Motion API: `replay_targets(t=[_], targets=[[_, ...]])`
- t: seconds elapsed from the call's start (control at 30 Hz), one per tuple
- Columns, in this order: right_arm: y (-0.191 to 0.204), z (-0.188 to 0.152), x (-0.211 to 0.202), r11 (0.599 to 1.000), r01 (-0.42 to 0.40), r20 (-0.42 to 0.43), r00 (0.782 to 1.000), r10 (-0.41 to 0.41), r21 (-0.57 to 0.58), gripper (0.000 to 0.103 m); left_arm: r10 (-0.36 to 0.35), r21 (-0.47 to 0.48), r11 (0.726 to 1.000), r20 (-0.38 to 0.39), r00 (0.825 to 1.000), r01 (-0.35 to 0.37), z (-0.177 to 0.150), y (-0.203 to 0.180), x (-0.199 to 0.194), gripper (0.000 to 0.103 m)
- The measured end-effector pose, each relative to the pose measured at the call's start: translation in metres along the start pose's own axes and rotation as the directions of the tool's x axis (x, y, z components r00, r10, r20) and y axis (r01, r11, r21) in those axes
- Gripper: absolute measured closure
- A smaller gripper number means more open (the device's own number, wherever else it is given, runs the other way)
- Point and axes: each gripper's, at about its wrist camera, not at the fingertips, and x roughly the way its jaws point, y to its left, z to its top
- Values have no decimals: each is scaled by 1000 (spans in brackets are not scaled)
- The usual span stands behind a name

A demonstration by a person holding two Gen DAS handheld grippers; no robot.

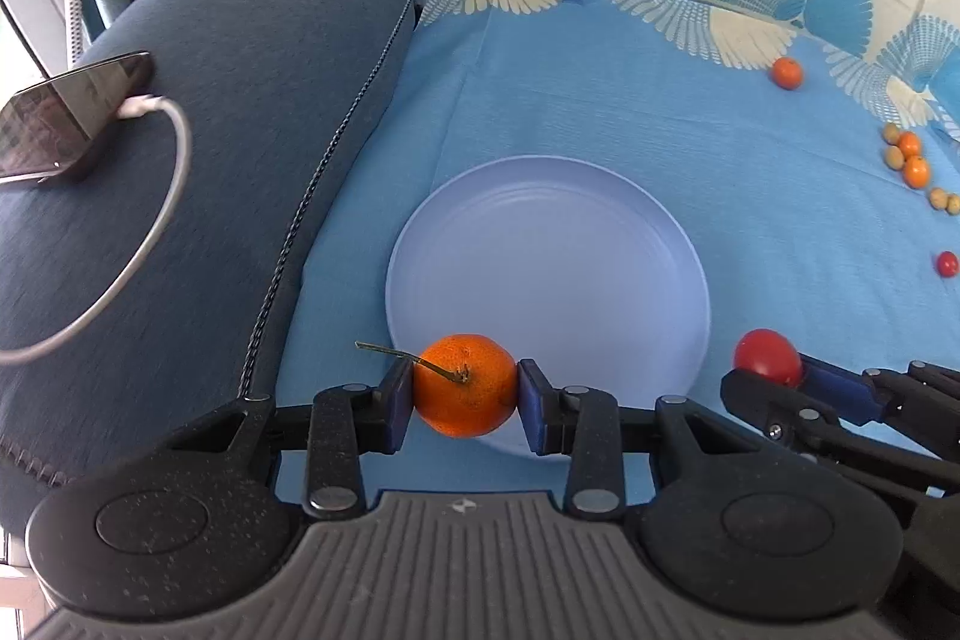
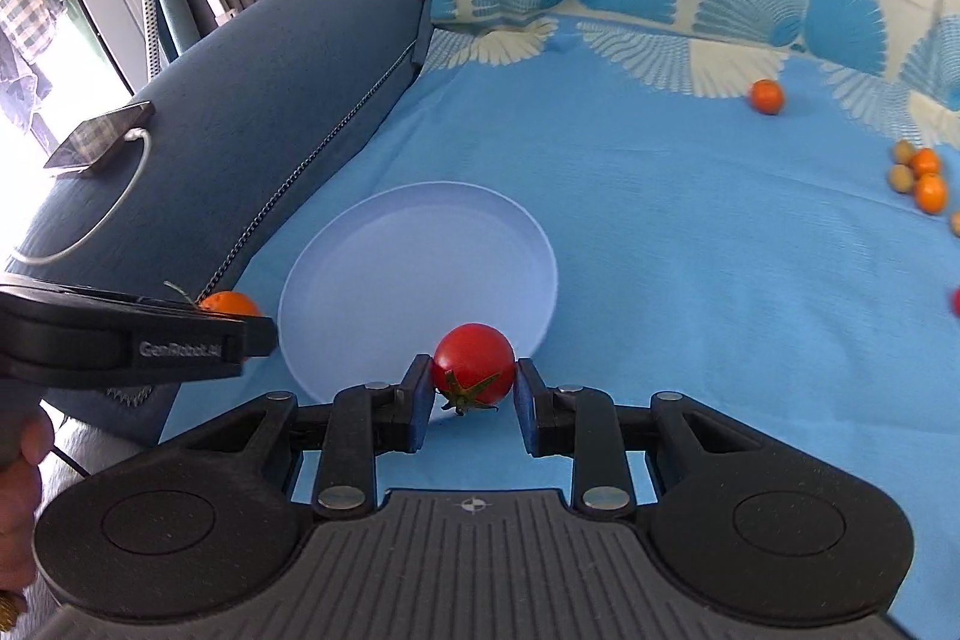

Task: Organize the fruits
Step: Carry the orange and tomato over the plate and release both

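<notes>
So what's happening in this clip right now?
A person is sorting fruit on a blue cloth with two handheld grippers. The left gripper is shut on a small orange, and the right gripper is shut on a red tomato. Both are at the near edge of the empty pale plate. More small fruits lie scattered on the cloth to the right.

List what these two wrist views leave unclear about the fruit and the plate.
- Small tan fruits, left wrist view: too small to identify.
- Red fruit, right wrist view: cut by the right edge.
- Plate near rim, left wrist view: hidden behind the tangerine and left gripper.
</notes>
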Motion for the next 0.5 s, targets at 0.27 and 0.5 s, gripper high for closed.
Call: replay_targets(t=[0.27, 0.5], targets=[[-9, 16, 40, 1000, -18, -49, 999, 19, 16, 73, 3, -1, 1000, -68, 998, -3, 14, -1, 46, 62], [-10, 22, 65, 999, -29, -76, 997, 30, 13, 73, -36, 18, 999, -80, 996, 38, 18, 4, 64, 41]])
